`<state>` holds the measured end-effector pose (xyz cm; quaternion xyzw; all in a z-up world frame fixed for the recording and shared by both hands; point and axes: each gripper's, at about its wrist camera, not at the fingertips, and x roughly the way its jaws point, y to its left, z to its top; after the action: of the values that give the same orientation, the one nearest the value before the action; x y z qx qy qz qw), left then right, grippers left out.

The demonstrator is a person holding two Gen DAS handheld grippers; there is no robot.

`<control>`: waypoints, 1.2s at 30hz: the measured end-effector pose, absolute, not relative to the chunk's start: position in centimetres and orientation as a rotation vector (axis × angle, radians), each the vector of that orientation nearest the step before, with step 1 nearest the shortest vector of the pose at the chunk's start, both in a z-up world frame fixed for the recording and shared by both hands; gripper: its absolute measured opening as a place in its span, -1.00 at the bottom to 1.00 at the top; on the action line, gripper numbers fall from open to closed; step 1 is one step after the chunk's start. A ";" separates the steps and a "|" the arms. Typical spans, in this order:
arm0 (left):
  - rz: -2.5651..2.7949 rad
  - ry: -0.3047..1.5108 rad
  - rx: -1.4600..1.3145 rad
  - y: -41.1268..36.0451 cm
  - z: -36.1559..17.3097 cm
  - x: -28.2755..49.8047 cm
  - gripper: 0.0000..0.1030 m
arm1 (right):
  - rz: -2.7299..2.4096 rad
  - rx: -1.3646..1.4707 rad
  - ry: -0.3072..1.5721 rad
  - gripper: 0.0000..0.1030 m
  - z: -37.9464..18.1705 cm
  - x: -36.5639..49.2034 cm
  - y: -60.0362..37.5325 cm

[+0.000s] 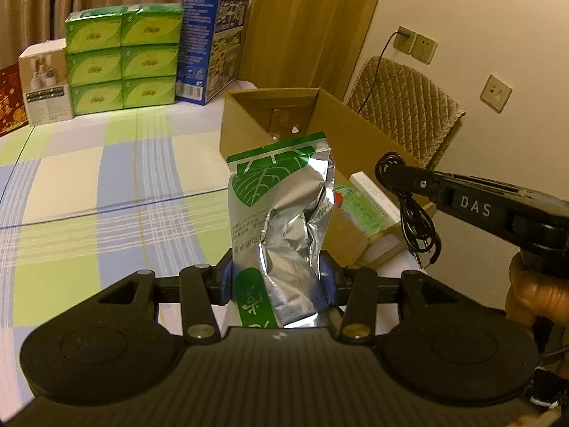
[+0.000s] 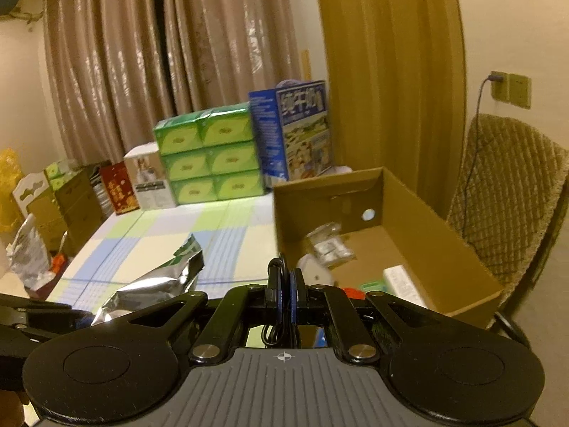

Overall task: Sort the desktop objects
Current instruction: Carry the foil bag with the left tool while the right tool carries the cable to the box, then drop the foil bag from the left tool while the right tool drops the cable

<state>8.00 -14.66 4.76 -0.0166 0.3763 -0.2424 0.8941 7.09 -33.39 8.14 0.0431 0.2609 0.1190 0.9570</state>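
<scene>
Left gripper (image 1: 277, 284) held low over the counter (image 1: 89, 185), its blue-padded fingers (image 1: 225, 284) clamped on the lower part of a silver pouch (image 1: 281, 220). Pouch stands upright in the grip, crumpled foil, green leaf print and green band across the top, a green label near the bottom. Its top edge reaches up in front of the near wall of the box (image 1: 320, 106).

Right gripper (image 2: 286, 284) comes in from the right side, raised near the box. Its fingers are pressed together on a coiled black cable (image 1: 419, 224); the loops hang below the tip, with the plug ends dangling at the bottom. In the right wrist view the cable shows as a thin black strand pinched between the blue pads and a loop beneath them. A hand (image 1: 530, 295) grips that gripper's handle at the right edge.

Box is open-topped brown cardboard, sitting at the counter's right end with a round hole in its far wall. Inside: a clear packet (image 2: 329, 245) towards the far end, a white carton (image 1: 373, 192) and something green beside it nearer the front; a red item is only partly seen.

Counter is covered in a checked cloth of green, blue and cream. Along the back: stacked green packs (image 1: 122, 58), a blue carton (image 1: 213, 46) just right of them, a white carton and a red one on the left. Curtains (image 2: 160, 53) behind. A quilted chair (image 1: 405, 110) stands past the box by the wall, under two sockets, one with a lead plugged in.
</scene>
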 end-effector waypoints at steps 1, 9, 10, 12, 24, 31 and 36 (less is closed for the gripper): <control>-0.507 0.778 -0.034 -15.0 5.0 8.1 -0.20 | 0.233 0.089 0.527 -0.98 8.3 7.1 -33.9; -0.547 0.768 -0.032 -18.0 6.1 9.1 -0.20 | 0.182 0.083 0.519 -0.98 9.6 8.4 -37.3; -0.553 0.767 -0.032 -18.4 6.2 9.3 -0.20 | 0.176 0.081 0.520 -0.98 9.6 8.6 -37.7; -0.563 0.767 -0.031 -19.2 6.3 9.6 -0.20 | 0.168 0.075 0.522 -0.98 9.7 9.0 -38.6; -0.609 0.769 -0.032 -23.7 6.8 11.9 -0.20 | 0.134 0.052 0.535 -0.98 9.8 11.4 -42.4; -0.600 0.771 -0.080 -25.4 6.9 14.2 -0.20 | 0.138 0.060 0.541 -0.98 9.8 13.6 -43.7; -0.575 0.770 -0.121 -26.4 6.6 16.8 -0.19 | 0.143 0.058 0.550 -0.98 9.5 15.5 -44.2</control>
<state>16.76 -26.39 6.57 -0.0581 0.3702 -0.2765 0.8850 15.55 -44.20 9.54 0.0285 0.2711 0.0703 0.9595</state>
